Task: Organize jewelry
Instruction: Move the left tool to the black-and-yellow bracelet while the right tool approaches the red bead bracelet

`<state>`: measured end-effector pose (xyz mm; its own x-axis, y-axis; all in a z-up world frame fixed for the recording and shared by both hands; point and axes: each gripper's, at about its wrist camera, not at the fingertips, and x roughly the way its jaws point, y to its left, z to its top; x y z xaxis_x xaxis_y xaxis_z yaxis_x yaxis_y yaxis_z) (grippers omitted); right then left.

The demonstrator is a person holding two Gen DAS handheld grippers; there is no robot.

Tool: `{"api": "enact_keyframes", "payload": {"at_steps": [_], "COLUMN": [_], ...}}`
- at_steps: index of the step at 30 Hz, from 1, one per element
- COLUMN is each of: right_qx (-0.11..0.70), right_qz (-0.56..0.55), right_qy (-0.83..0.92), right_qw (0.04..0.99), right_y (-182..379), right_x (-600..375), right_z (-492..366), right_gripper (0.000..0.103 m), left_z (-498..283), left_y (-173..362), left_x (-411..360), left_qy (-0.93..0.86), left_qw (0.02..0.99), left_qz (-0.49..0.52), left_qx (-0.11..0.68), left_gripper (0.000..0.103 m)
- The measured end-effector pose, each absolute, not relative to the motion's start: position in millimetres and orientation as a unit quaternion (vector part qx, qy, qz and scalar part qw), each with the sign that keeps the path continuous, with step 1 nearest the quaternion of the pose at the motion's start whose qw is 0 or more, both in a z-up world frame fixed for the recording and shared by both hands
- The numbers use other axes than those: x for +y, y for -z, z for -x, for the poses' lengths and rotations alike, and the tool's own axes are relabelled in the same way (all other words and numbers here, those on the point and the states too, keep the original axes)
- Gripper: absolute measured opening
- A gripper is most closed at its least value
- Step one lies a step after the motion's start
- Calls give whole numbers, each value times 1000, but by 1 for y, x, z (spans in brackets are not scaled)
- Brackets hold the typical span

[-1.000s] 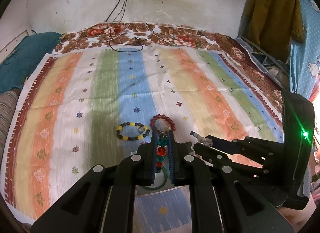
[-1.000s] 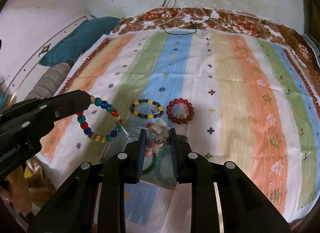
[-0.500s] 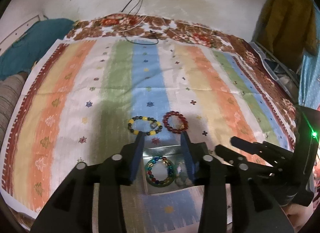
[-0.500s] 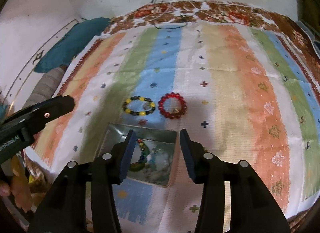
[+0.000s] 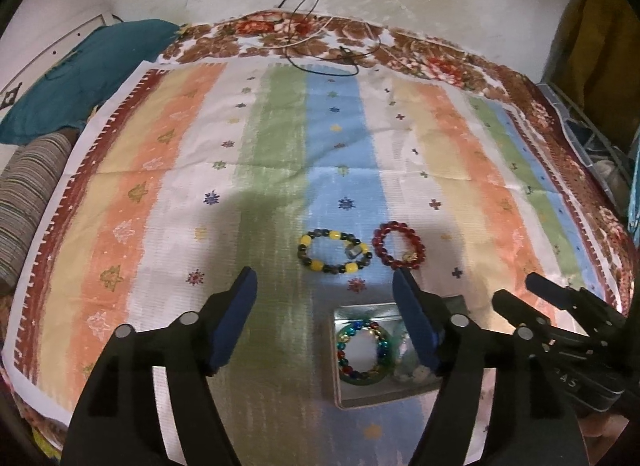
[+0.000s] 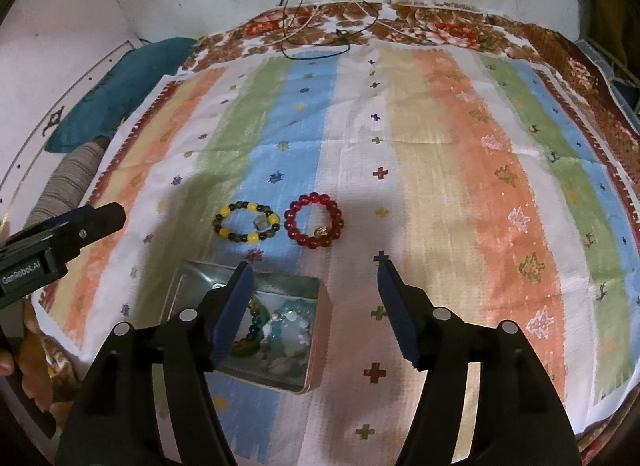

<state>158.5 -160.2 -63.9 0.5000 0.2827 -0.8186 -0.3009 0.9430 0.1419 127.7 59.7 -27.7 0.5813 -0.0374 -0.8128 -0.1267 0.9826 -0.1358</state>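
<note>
Both grippers hung over the near edge of the bed, and both stood with jaws spread wide and nothing between them. The left gripper point(image 5: 325, 280) looked down at the striped, many-coloured bedspread point(image 5: 280, 153); the right gripper point(image 6: 312, 266) did the same from a little to the side.

The shallow, rectangular metal tin point(image 6: 316, 346) sat near the bed's near edge, its long axis running roughly along that edge. From the left wrist view the tin point(image 5: 340, 390) lay partly behind the right-hand finger, yet the ring of mixed blue, red, green and gold beads point(image 5: 362, 350) inside it showed almost whole, lying flat on a green bangle. From the right wrist view that ring was mostly hidden by the left-hand finger, while the pale, whitish-green beads and shells point(image 6: 290, 330) in the tin's other half showed clearly.

Just beyond the tin, toward the middle of the bed, lay two bracelets flat on the cloth: a yellow-and-dark beaded bracelet point(image 6: 246, 221) and a dark red beaded bracelet point(image 6: 314, 225), side by side and very close, whether touching I could not tell. Only the right wrist view showed the left gripper's body, lettered "GenRobot.AI" point(image 6: 22, 268).

A teal cushion point(image 5: 80, 73) lay at the far left corner, with black cables point(image 5: 320, 53) trailing onto the far edge.
</note>
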Motion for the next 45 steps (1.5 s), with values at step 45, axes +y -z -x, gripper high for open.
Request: {"api": "enact_keyframes", "payload": {"at_steps": [45], "right_qx": [521], "right_qz": [49], "right_qy": [-143], "right_qw": [840], "right_y": [109], "right_x": [-140], "right_z": [-234], "right_gripper": [79], "left_z": [-215], "left_y": [106], "left_x": [70], "left_qy": [-52], "left_qw": [841], "left_qz": [64], "left_qx": [535], "left_gripper": [87]}}
